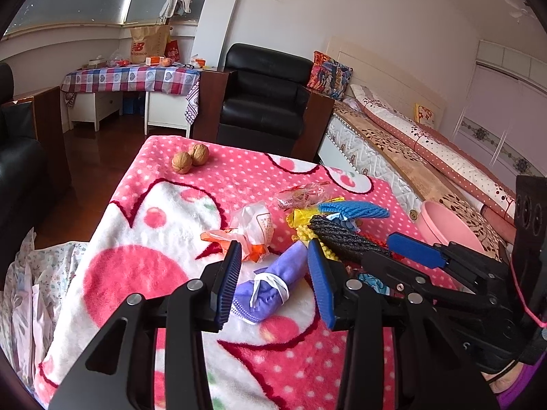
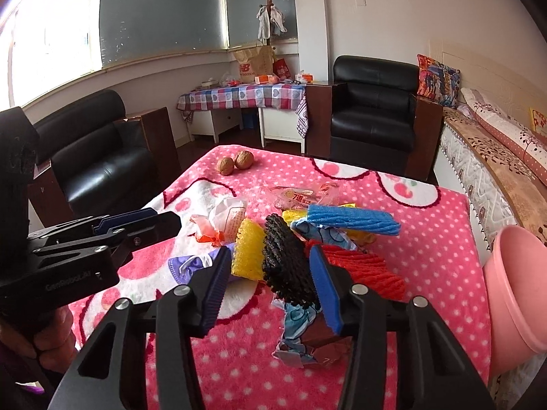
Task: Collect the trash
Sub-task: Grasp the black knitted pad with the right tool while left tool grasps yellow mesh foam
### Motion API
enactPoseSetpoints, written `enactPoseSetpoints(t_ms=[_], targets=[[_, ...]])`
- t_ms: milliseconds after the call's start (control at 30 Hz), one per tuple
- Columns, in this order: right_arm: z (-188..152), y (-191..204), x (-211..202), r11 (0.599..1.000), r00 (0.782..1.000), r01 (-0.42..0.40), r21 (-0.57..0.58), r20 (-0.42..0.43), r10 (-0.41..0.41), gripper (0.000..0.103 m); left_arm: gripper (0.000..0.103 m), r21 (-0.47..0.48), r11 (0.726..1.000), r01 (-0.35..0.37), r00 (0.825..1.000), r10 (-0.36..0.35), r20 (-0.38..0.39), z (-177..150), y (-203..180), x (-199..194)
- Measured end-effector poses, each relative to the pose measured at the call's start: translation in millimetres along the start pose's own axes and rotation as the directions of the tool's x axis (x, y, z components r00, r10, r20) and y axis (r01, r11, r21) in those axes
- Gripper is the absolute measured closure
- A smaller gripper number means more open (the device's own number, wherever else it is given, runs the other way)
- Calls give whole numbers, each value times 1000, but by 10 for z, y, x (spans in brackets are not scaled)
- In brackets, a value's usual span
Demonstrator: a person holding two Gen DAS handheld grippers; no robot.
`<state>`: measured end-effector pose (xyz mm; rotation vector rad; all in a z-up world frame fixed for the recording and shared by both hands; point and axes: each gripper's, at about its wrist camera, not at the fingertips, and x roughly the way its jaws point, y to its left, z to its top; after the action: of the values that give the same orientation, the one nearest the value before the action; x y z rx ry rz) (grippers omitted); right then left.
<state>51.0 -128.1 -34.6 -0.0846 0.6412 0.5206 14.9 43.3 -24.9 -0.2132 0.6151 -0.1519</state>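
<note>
On the pink dotted blanket [image 1: 164, 212] lies a heap of trash. My left gripper [image 1: 273, 244] stands open around a purple face mask [image 1: 273, 280], its pads clear of it. My right gripper [image 2: 269, 248] has a yellow foam net [image 2: 248, 254] and a black foam net [image 2: 287, 266] between its jaws. The pads stand close by the nets' sides without visibly squeezing them. A red net [image 2: 362, 270], a blue net [image 2: 352, 222], a white-orange wrapper [image 2: 229, 218] and a clear snack wrapper [image 2: 301, 194] lie around them. A blue-printed wrapper [image 2: 297, 328] lies under the right jaw.
A pink bin [image 2: 512, 290] stands at the blanket's right edge, beside the bed [image 2: 495, 157]. Two walnuts [image 2: 236, 162] sit at the far end of the blanket. Black armchairs [image 2: 376, 109] and a table with a checked cloth [image 2: 239, 97] stand beyond.
</note>
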Motion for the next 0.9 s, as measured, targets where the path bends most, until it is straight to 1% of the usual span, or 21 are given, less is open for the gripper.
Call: enactPoseSetpoints(t_ms=[33,67,100,133,200,333,467,567,700,733,900], targets=[[-1,-17,14,1000,1000,-5,7,-8,5,74,67,5,1000,7,1000,-7,-3,-3,-8,7],[-2,-41,24,1000,1000,-15,17,-15,16,84,68,8,1000,16,1000,-15,-8,-7,-16,20],[-2,-66,22,999,999,-27,30,-18,28,91,68,10,1000,24,1000,-24,-13,-12,-26,36],[-2,-85,5,998,999,-42,43,-18,43,92,69,10,999,36,999,-36,-20,-16,-37,53],[1,-123,-51,994,997,-81,69,-8,82,94,69,14,998,61,997,-60,-38,-25,-75,94],[20,-157,-193,987,991,-132,96,22,130,94,69,33,997,77,994,-74,-83,-55,-164,226],[63,-188,-335,976,984,-178,123,51,173,94,69,28,998,54,991,-50,-124,-79,-203,376],[98,-220,-432,969,978,-203,143,77,194,94,69,38,999,34,991,-28,-133,-80,-215,440],[156,-283,-552,956,969,-236,175,114,218,95,69,57,998,-34,988,42,-148,-91,-213,518],[168,-295,-583,955,968,-239,177,121,220,95,69,54,998,-43,988,50,-145,-93,-199,519],[212,-312,-670,953,964,-246,176,144,222,95,69,55,998,-16,988,24,-151,-106,-193,553]])
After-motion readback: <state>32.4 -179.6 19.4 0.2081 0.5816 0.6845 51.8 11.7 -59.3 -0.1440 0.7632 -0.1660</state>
